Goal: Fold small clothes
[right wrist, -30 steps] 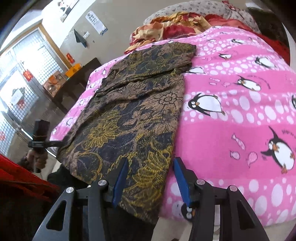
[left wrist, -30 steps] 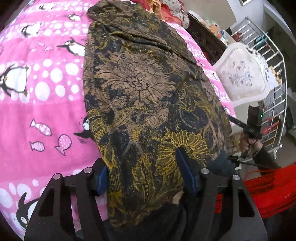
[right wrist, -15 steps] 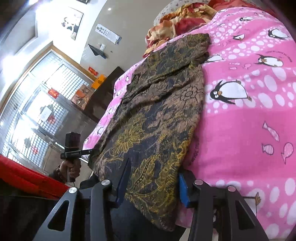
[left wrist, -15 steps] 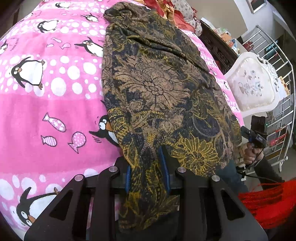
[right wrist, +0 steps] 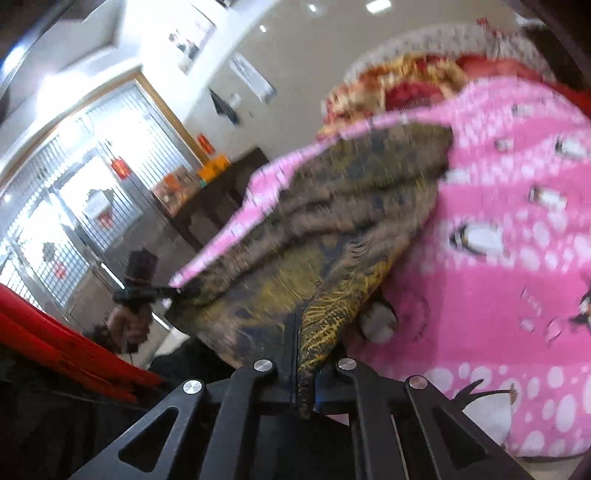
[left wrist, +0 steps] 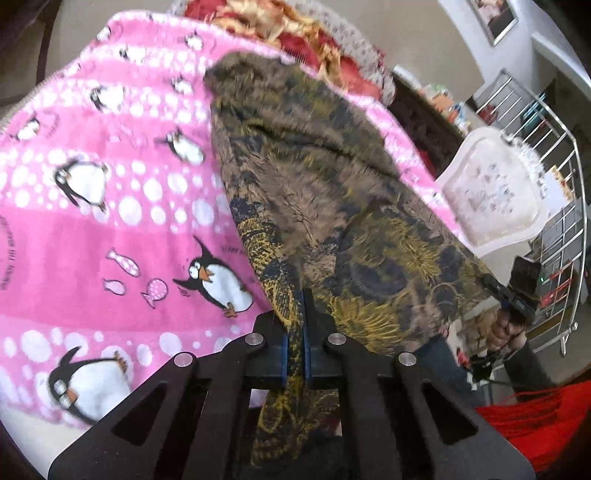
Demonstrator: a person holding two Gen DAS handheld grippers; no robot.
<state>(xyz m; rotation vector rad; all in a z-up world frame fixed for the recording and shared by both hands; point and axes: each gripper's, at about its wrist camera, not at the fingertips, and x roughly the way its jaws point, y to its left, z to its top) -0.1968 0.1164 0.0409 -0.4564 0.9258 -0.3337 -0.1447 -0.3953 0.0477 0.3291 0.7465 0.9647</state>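
Note:
A brown, black and gold floral garment [left wrist: 332,192] lies lengthwise on a pink penguin blanket [left wrist: 110,229]. My left gripper [left wrist: 297,314] is shut on the garment's near hem, which is lifted into a ridge. In the right wrist view the same garment [right wrist: 351,229] shows blurred, and my right gripper [right wrist: 299,332] is shut on another part of its near edge, raised off the blanket [right wrist: 498,295]. The far end of the garment rests near the pillows.
Red and gold bedding [left wrist: 295,33] is piled at the bed's far end. A white chair [left wrist: 491,199] and a metal rack [left wrist: 554,184] stand right of the bed. Another person's hand holds a camera grip [right wrist: 138,291]. A red item [left wrist: 535,417] lies low beside the bed.
Both grippers have closed on the garment's near edge and lifted it. The fabric now bunches into ridges and both views have tilted upward with motion blur.

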